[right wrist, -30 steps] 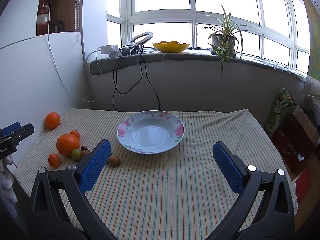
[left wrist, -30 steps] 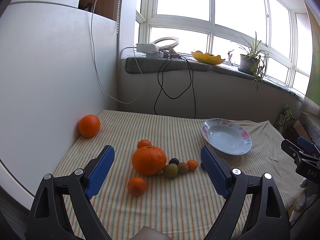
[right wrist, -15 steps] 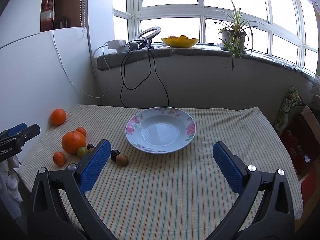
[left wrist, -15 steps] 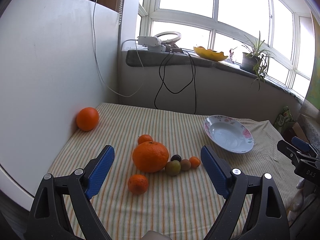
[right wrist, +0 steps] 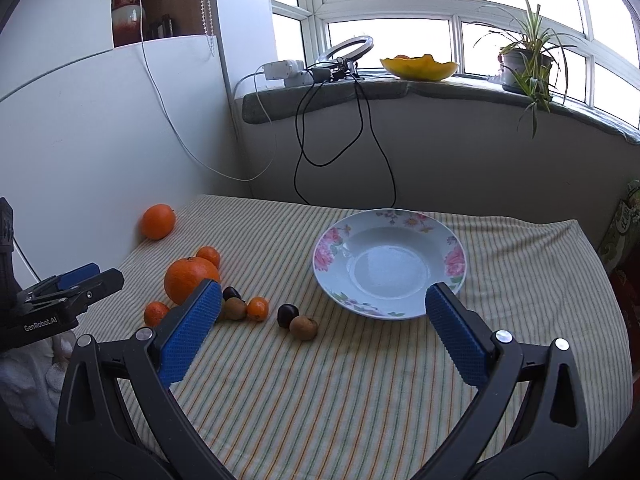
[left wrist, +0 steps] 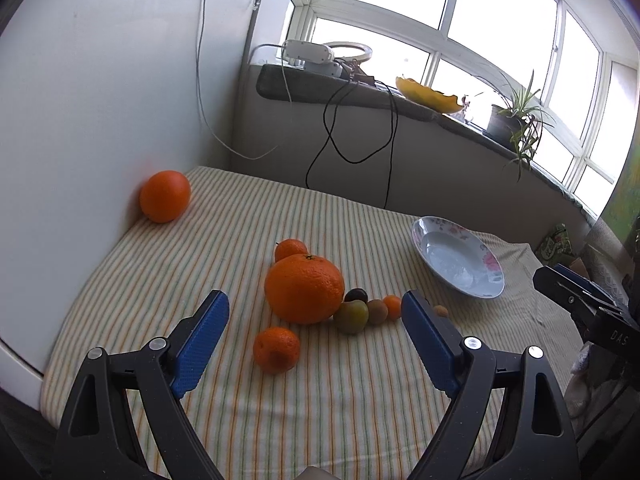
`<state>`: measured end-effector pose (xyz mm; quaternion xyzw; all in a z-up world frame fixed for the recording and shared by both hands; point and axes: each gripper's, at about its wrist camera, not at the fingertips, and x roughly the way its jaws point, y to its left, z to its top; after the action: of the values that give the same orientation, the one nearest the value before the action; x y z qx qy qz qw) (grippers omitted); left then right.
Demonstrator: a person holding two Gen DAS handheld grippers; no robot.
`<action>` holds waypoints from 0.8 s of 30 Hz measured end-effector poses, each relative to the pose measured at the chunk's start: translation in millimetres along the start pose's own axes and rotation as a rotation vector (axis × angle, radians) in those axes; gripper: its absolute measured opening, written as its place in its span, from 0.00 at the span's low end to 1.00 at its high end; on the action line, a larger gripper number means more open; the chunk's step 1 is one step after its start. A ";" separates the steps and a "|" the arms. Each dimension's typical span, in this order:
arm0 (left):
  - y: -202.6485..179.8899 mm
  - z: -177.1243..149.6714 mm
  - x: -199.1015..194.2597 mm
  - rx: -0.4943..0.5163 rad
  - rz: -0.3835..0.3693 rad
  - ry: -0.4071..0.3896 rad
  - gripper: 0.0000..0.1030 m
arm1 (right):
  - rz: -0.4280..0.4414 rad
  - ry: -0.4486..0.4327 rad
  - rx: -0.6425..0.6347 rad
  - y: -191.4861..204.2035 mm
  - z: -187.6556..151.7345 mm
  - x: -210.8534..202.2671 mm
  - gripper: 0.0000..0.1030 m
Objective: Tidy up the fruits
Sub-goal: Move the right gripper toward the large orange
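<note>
A big orange point(left wrist: 304, 288) lies mid-table with a small mandarin point(left wrist: 277, 350) in front of it and another point(left wrist: 291, 249) behind. Beside it lie a green-brown fruit point(left wrist: 352, 317), a dark plum point(left wrist: 356, 294), a brown fruit point(left wrist: 377, 312) and a tiny orange one point(left wrist: 393, 306). A lone orange point(left wrist: 165, 196) rests against the white wall. My left gripper point(left wrist: 314, 336) is open and empty just before the cluster. My right gripper point(right wrist: 322, 320) is open and empty before the empty flowered plate point(right wrist: 332, 248). A dark plum point(right wrist: 288, 314) and a brown fruit point(right wrist: 304, 327) lie between its fingers.
The table carries a striped cloth point(right wrist: 360, 400). A white panel point(left wrist: 80, 120) borders its left side. Black cables point(right wrist: 360, 128) hang from the windowsill, which holds a yellow bowl point(right wrist: 420, 68) and a potted plant point(right wrist: 524, 64). Bags point(right wrist: 624, 232) stand past the right edge.
Both grippers have moved forward and lower toward the table. The fruit cluster and the plate now look larger and closer. Both stay open and empty.
</note>
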<state>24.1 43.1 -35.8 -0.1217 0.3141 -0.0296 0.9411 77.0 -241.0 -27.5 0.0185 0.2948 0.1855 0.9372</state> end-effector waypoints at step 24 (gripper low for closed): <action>29.6 -3.6 49.3 -0.092 -0.088 0.110 0.80 | 0.249 0.218 -0.060 50.5 29.0 108.9 1.00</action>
<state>60.8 64.5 -74.7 -0.1765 0.3607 -0.0632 0.9136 158.7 -152.8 -55.7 0.0067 0.3843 0.3100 0.8696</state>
